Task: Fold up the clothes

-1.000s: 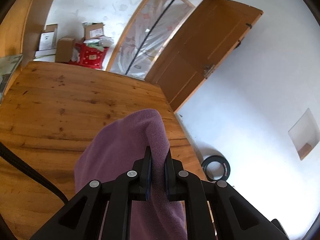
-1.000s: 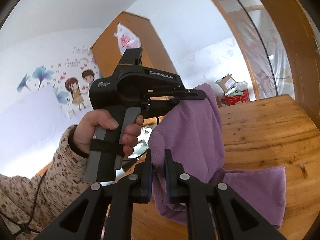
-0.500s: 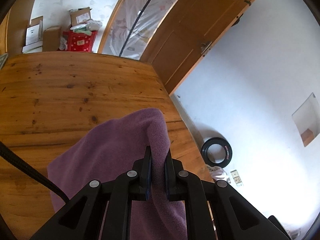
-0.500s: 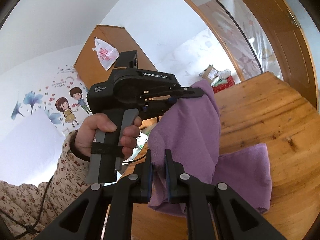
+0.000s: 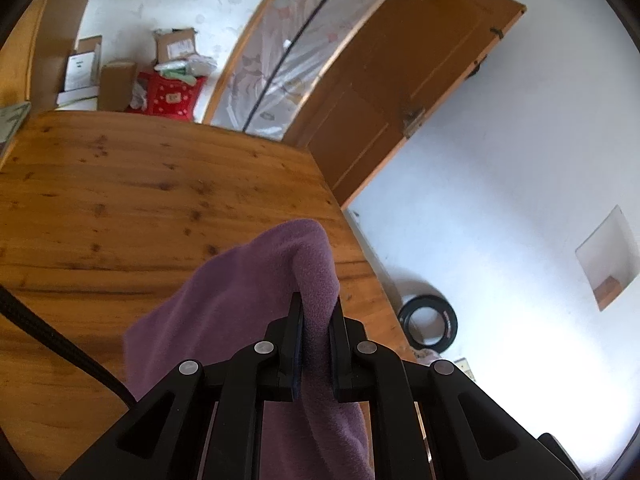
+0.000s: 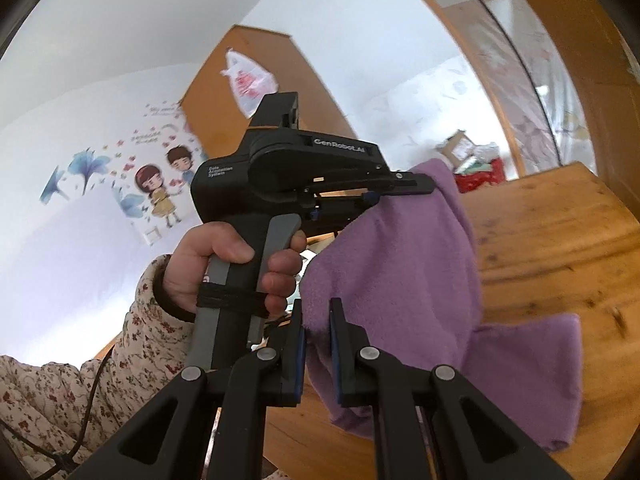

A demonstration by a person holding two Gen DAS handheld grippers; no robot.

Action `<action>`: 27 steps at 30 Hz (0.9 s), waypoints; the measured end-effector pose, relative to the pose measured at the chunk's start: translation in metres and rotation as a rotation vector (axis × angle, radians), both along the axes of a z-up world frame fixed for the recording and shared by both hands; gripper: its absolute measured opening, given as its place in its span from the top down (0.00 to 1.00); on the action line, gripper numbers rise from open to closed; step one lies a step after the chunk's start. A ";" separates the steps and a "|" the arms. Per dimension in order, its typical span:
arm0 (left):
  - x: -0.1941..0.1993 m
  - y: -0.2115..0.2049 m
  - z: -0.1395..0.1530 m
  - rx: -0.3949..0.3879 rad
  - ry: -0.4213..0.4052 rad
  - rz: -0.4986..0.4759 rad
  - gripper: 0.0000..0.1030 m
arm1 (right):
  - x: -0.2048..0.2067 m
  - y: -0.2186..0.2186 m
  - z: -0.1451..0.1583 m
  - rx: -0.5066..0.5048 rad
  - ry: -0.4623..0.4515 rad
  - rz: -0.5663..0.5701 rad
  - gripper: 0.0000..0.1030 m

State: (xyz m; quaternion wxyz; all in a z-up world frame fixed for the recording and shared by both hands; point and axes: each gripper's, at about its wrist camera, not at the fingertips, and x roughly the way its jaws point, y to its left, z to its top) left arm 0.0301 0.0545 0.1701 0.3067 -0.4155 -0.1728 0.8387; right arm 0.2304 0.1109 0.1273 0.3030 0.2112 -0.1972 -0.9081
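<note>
Both tools (image 5: 316,312) (image 6: 317,320) pinching purple fleece (image 6: 400,264), lifted above wooden table (image 6: 560,232).

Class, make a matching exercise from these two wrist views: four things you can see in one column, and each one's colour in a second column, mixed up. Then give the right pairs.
Things:
1. cloth
2. table
3. ring on the floor
4. sleeve

Colours:
A. black
B. cream with small flowers
C. purple
D. orange-brown wood

Pairs: 1-C, 2-D, 3-A, 4-B
</note>
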 end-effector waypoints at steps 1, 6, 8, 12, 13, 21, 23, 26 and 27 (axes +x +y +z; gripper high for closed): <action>0.000 -0.007 0.001 0.004 0.003 0.009 0.90 | -0.003 -0.007 0.001 0.004 -0.001 0.013 0.90; 0.003 -0.053 0.002 0.028 0.011 0.058 0.90 | -0.013 -0.044 0.004 0.037 -0.006 0.070 0.90; 0.004 -0.075 0.000 0.043 0.010 0.079 0.90 | -0.017 -0.061 0.004 0.051 -0.012 0.097 0.90; 0.007 -0.114 -0.005 0.062 0.008 0.107 0.90 | -0.027 -0.100 0.000 0.085 -0.029 0.151 0.90; 0.007 -0.127 -0.008 0.065 0.005 0.115 0.90 | -0.030 -0.111 -0.002 0.094 -0.036 0.164 0.90; 0.002 -0.208 -0.043 0.102 -0.052 0.173 0.90 | -0.055 -0.183 -0.024 0.160 -0.105 0.258 0.90; -0.001 -0.229 -0.059 0.110 -0.077 0.190 0.90 | -0.063 -0.198 -0.033 0.177 -0.129 0.278 0.90; -0.008 -0.250 -0.082 0.121 -0.117 0.207 0.90 | -0.075 -0.216 -0.048 0.197 -0.172 0.304 0.90; -0.010 -0.257 -0.091 0.123 -0.132 0.212 0.90 | -0.077 -0.219 -0.052 0.203 -0.183 0.308 0.90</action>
